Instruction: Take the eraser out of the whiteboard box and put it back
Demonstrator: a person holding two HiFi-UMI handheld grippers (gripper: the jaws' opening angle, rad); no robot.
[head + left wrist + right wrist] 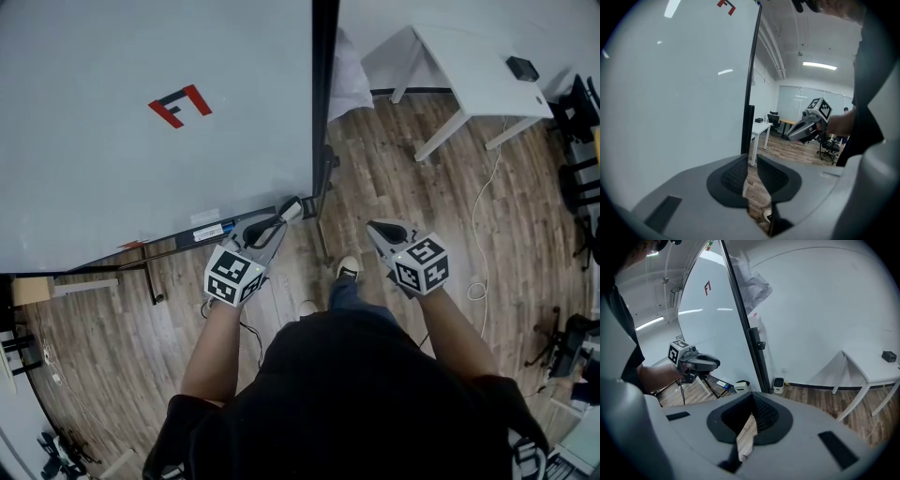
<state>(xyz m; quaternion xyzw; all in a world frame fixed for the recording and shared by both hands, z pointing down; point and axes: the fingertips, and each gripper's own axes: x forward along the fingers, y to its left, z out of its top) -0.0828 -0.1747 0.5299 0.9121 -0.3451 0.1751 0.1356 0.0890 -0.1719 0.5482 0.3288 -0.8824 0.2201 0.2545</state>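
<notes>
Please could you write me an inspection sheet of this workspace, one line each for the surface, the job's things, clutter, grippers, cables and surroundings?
Surface: wooden floor; whiteboard standing upright, one red mark.
Job's things: small white-and-black item at the end of the tray, perhaps the box; eraser not made out.
Clutter: blue-and-white marker on the tray; small black item on the white table.
Grippers: left gripper tongs slightly apart, empty; right gripper tongs together, empty.
Cables: white cable loose on the floor.
Surroundings: office chairs at the right.
</notes>
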